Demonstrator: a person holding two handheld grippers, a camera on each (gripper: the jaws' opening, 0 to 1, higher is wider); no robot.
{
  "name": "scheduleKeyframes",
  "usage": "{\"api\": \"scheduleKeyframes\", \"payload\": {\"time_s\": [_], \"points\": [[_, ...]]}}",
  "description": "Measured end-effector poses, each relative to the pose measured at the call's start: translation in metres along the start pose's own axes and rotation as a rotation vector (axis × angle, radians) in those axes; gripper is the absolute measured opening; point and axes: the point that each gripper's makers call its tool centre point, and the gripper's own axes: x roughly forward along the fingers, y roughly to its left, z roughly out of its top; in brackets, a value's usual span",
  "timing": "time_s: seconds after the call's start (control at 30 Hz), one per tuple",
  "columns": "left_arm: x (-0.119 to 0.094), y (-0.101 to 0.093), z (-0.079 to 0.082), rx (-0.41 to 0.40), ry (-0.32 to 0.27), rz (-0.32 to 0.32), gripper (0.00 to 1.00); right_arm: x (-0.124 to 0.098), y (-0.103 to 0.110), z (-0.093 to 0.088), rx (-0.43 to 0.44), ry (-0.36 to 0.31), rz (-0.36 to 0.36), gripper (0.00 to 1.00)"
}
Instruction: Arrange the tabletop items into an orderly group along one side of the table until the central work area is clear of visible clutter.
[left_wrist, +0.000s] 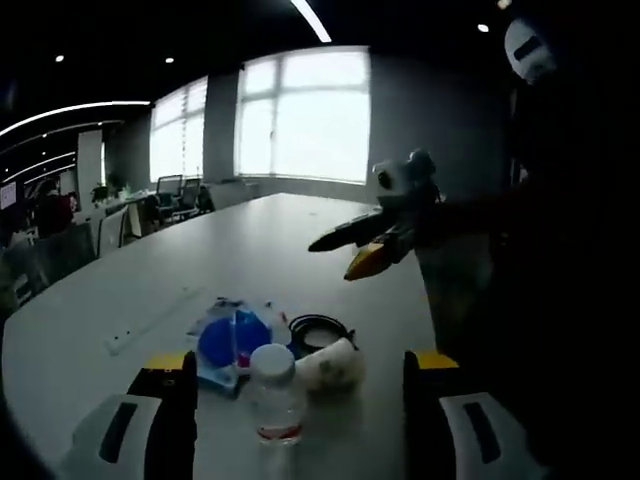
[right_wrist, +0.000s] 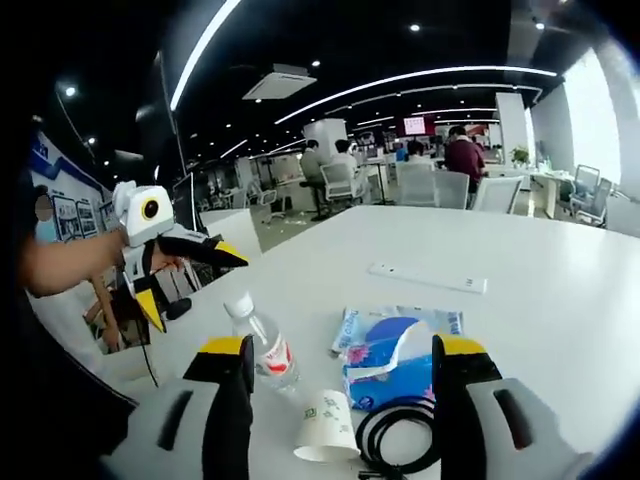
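On the white table (left_wrist: 250, 250) several items sit close together: a clear water bottle (left_wrist: 275, 395) with a white cap, a paper cup (left_wrist: 332, 368) on its side, a blue tissue pack (left_wrist: 232, 340) and a coiled black cable (left_wrist: 320, 328). My left gripper (left_wrist: 300, 360) is open, its jaws framing the cluster from short of it. My right gripper (left_wrist: 335, 258) hovers open above the table's right side. From the opposite side, my right gripper (right_wrist: 340, 345) frames the bottle (right_wrist: 262, 345), cup (right_wrist: 325, 432), tissue pack (right_wrist: 395, 350) and cable (right_wrist: 400, 435). The left gripper (right_wrist: 200, 293) is held open in a person's hand.
A flat white strip (right_wrist: 428, 278) lies on the table beyond the cluster, also the strip (left_wrist: 150, 322) left of the tissue pack. Office chairs (right_wrist: 420, 183) and seated people stand past the far table edge. Large windows (left_wrist: 305, 115) line the room's end.
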Motion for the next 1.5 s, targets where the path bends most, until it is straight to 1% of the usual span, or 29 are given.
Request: {"api": "scheduleKeyframes", "payload": {"time_s": [0.07,0.17,0.23,0.33,0.4,0.47,0.5,0.57,0.6,0.63,0.7,0.73,0.83,0.87,0.97,1.03,1.13,1.23,1.3,1.33,1.5], "points": [[0.004,-0.004,0.0,0.042,0.026,-0.034,0.82,-0.004,-0.003,-0.003,-0.006,0.008,-0.007,0.78],[0.008,-0.008,0.003,0.062,0.031,-0.074,0.8,-0.01,-0.007,-0.008,-0.005,0.021,-0.011,0.83],[0.012,-0.014,0.007,0.069,0.041,-0.116,0.8,-0.017,-0.012,-0.015,-0.017,0.036,-0.02,0.87],[0.016,-0.016,0.011,0.078,0.042,-0.142,0.79,-0.023,-0.016,-0.02,-0.011,0.039,-0.022,0.91],[0.019,-0.016,0.011,0.1,0.053,-0.153,0.76,-0.027,-0.019,-0.025,0.009,0.046,-0.025,0.92],[0.022,-0.015,0.01,0.145,0.075,-0.161,0.72,-0.032,-0.022,-0.028,0.021,0.05,-0.038,0.92],[0.024,-0.016,0.008,0.163,0.09,-0.176,0.72,-0.034,-0.022,-0.029,0.023,0.048,-0.04,0.92],[0.025,-0.021,0.002,0.148,0.13,-0.229,0.73,-0.038,-0.025,-0.032,0.023,0.052,-0.043,0.92],[0.025,-0.021,-0.001,0.154,0.143,-0.241,0.72,-0.04,-0.026,-0.034,0.021,0.058,-0.044,0.92],[0.027,-0.018,-0.004,0.174,0.16,-0.242,0.71,-0.042,-0.026,-0.037,0.014,0.069,-0.04,0.91],[0.028,-0.014,-0.008,0.188,0.183,-0.252,0.7,-0.047,-0.027,-0.039,0.002,0.077,-0.044,0.91],[0.029,-0.013,-0.008,0.198,0.187,-0.259,0.69,-0.049,-0.027,-0.04,0.0,0.074,-0.046,0.92],[0.029,-0.011,-0.009,0.227,0.203,-0.272,0.64,-0.055,-0.032,-0.042,0.024,0.068,-0.054,0.94],[0.029,-0.01,-0.009,0.247,0.204,-0.281,0.6,-0.057,-0.034,-0.044,0.031,0.07,-0.06,0.94],[0.03,-0.008,-0.01,0.271,0.202,-0.296,0.51,-0.061,-0.039,-0.048,0.046,0.072,-0.079,0.93],[0.032,-0.003,-0.016,0.3,0.223,-0.299,0.44,-0.063,-0.04,-0.05,0.061,0.072,-0.087,0.93],[0.032,0.001,-0.018,0.304,0.227,-0.307,0.36,-0.065,-0.04,-0.054,0.066,0.081,-0.094,0.92],[0.035,0.005,-0.014,0.293,0.205,-0.314,0.3,-0.066,-0.039,-0.059,0.075,0.089,-0.097,0.92],[0.036,0.004,-0.013,0.294,0.202,-0.322,0.27,-0.066,-0.038,-0.061,0.079,0.093,-0.101,0.92],[0.037,0.003,-0.016,0.303,0.215,-0.34,0.26,-0.067,-0.038,-0.061,0.083,0.093,-0.103,0.92],[0.038,0.003,-0.02,0.298,0.217,-0.364,0.24,-0.067,-0.039,-0.062,0.092,0.088,-0.113,0.91]]}}
